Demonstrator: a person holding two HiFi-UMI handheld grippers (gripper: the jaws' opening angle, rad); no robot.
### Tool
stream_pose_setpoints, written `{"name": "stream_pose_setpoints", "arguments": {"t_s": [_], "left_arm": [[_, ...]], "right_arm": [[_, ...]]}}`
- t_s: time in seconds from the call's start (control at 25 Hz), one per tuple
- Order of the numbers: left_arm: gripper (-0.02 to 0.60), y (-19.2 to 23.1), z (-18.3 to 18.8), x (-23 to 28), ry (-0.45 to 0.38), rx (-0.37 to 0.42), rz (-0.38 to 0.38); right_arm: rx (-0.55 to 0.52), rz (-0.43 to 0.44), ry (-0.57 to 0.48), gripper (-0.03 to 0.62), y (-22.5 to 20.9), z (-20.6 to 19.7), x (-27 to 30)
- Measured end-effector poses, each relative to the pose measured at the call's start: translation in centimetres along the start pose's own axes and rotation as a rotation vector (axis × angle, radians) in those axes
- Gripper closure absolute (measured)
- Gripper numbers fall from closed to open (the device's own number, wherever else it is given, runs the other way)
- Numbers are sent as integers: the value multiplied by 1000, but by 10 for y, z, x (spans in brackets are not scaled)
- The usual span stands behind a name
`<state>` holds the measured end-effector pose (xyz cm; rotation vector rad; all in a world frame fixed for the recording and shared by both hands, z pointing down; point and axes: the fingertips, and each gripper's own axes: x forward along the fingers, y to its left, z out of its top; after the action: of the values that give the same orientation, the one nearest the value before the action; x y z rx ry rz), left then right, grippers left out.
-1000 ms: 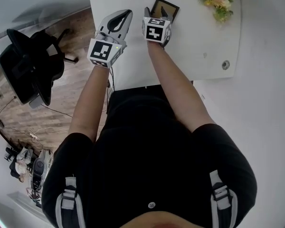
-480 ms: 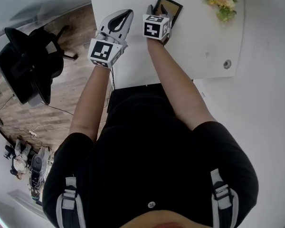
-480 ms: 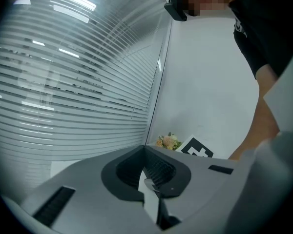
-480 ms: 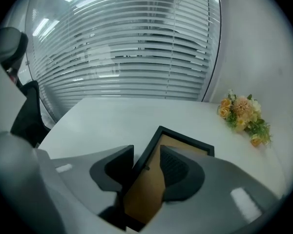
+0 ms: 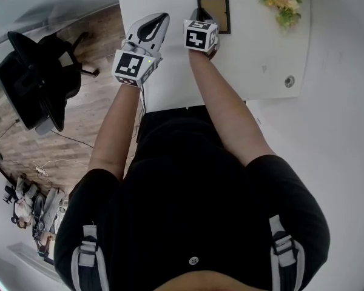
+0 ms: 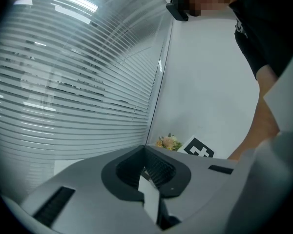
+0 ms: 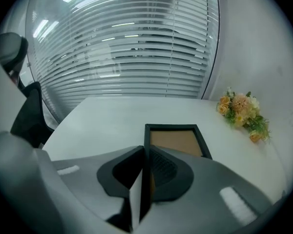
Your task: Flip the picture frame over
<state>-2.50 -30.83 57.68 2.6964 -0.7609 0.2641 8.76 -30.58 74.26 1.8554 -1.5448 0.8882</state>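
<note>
Right tool [image 7: 145,151] is closing its jaws. They are almost together and nothing is between them. It points down at the white tabletop [image 7: 102,118]. Left tool [image 6: 144,152] has its jaws pressed together and is empty too. It is held beside the right tool, over the left edge of the tabletop. Two bare arms reach out from a black top [image 5: 194,199] to hold the tools. The marker cubes on both tools face up toward the head view.

Just past the tip of the right tool lies the frame [image 7: 178,143]. It is flat on the tabletop. It has a black rim and a plain brown middle that faces up. Its near left corner sits right at the tool's tip, and I cannot tell if they touch.

A small round cap [image 5: 289,82] is set in the tabletop near its right edge, well apart from the frame. Farther off to the right, by the wall, lie some flowers [image 7: 241,108]. They are yellow and peach with green leaves, and they are well apart from the frame.

Off to the left, a black chair [image 5: 39,80] stands on a wooden floor [image 5: 79,126]. Past the far end of the tabletop are long white blinds [image 7: 122,48].
</note>
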Motion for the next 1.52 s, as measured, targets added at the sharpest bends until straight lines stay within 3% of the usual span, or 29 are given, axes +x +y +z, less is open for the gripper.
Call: {"name": "stream_pose_setpoints", "arguments": {"t_s": [0.52,1.0,1.52], "left_arm": [[577,-34,20,-19,-36,35,11],[577,-84,52,-34,-90,104,86],[577,-135,63,-26,-116,131,116]], "right_arm": [[59,55,-57,545,-17,15,-43],[120,207,-96,543,-31,19,-98],[273,428,-62,543,-42,13,-140]]}}
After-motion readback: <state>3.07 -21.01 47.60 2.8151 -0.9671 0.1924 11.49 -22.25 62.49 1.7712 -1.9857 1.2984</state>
